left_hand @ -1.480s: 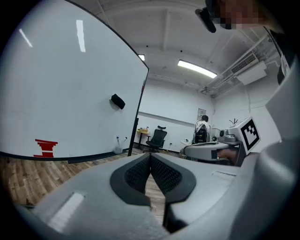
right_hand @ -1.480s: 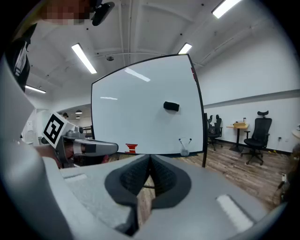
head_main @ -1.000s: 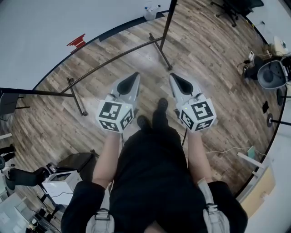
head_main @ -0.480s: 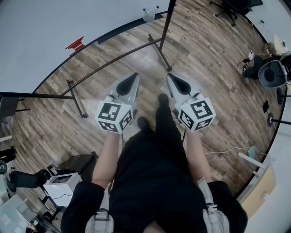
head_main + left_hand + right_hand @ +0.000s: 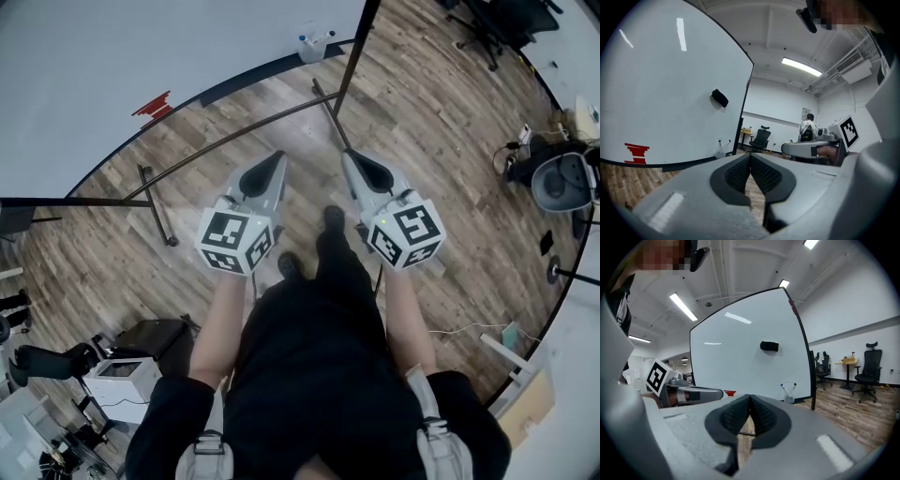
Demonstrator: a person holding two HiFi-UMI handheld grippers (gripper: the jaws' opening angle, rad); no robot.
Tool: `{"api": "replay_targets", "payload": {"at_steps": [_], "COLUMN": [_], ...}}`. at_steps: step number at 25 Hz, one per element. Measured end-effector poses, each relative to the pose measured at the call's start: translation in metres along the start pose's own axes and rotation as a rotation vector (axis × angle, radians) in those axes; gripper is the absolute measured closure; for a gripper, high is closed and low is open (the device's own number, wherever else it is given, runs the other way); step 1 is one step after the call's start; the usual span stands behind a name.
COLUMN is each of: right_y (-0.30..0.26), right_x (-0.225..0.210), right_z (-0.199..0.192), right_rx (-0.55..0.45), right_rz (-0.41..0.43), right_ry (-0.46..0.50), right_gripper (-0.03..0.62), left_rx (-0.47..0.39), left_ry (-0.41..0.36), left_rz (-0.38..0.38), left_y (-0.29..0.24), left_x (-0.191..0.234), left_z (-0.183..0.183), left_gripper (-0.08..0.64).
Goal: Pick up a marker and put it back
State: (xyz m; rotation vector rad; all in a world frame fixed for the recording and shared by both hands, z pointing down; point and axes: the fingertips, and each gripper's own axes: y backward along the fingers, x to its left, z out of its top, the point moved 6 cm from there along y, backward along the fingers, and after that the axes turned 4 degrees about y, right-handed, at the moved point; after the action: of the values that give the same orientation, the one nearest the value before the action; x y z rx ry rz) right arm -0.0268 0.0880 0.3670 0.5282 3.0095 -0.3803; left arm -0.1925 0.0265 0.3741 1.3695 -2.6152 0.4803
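Head view: left tool [image 5: 278, 155] and right tool [image 5: 347, 156] are hovering above the floor, markers [image 5: 317, 39] standing in a cup [image 5: 307, 52] at 12 o'clock, well apart. Left gripper view: jaws sitting together, empty. Right gripper view: likewise. Seemingly, picking is not yet beginning.

Held side by side above wood floor [image 5: 422, 122], left gripper [image 5: 275, 159] and right gripper [image 5: 351, 161] with tips drawn to points, facing a whiteboard [image 5: 112, 47] well ahead, a cup of markers [image 5: 310, 44] at its lower edge beyond both, red marking [image 5: 152, 104] ahead-left of the left gripper.
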Motion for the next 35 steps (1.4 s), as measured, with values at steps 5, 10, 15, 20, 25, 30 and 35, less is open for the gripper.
{"api": "replay_targets", "payload": {"at_steps": [5,10,15,20,25,30,35], "right_y": [-0.032,-0.058,-0.079,-0.099,-0.120,-0.140,-0.161], "right_x": [-0.037,-0.074,-0.116,-0.150,-0.173,-0.193,-0.209], "right_z": [0.010,0.023,0.032,0.030,0.030,0.026,0.019], "right_rx": [0.012,0.027,0.050,0.087,0.115,0.140,0.172], "right_rz": [0.064,0.128,0.159,0.207,0.249,0.281,0.300], "right_ry": [0.005,0.024,0.051,0.067,0.091,0.110,0.117], "right_gripper": [0.591,0.591,0.591,0.589,0.588,0.584,0.549], "left_rx": [0.002,0.001,-0.002,-0.010,-0.023,-0.020,-0.010], "left_ry": [0.001,0.007,0.006,0.002,0.007,0.021,0.029], "left_rz": [0.038,0.080,0.116,0.163,0.212,0.261,0.296], "left_y": [-0.039,-0.078,-0.115,-0.145,-0.166,-0.180,-0.190], "left_x": [0.011,0.013,0.011,0.009,0.010,0.011,0.013], "left_z": [0.014,0.028,0.039,0.047,0.051,0.050,0.048], "left_gripper": [0.549,0.549,0.549,0.549,0.549,0.549,0.549]}}
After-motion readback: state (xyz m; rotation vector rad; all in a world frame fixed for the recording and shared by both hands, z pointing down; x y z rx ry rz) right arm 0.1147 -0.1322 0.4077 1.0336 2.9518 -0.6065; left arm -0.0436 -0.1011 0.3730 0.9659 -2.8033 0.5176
